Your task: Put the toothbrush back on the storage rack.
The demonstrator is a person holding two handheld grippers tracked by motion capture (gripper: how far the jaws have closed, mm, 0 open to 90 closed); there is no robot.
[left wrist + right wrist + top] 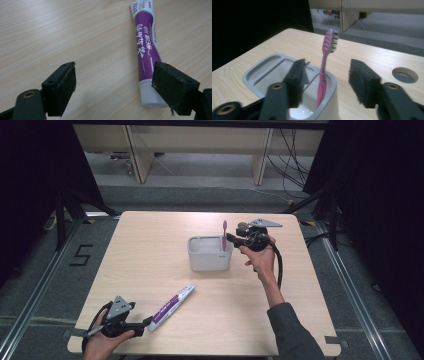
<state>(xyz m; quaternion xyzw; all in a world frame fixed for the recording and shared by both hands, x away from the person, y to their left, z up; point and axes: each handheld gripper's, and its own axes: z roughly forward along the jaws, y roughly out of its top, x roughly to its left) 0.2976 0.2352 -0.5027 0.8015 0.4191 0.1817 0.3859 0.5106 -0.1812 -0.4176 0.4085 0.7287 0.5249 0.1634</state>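
Drawing the open right hand-held gripper (325, 82) straight back leaves the toothbrush (325, 72) standing in the holder (210, 254) – left hand-held gripper (113, 87) open beside the toothpaste (146, 50).

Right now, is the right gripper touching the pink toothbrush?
Apart. In the right gripper view, the toothbrush stands in the holder between the open jaws of the right gripper, with gaps on both sides.

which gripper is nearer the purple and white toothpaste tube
Left. The left gripper sits at the cap end of the purple and white toothpaste tube; the right gripper is far off, by the grey holder.
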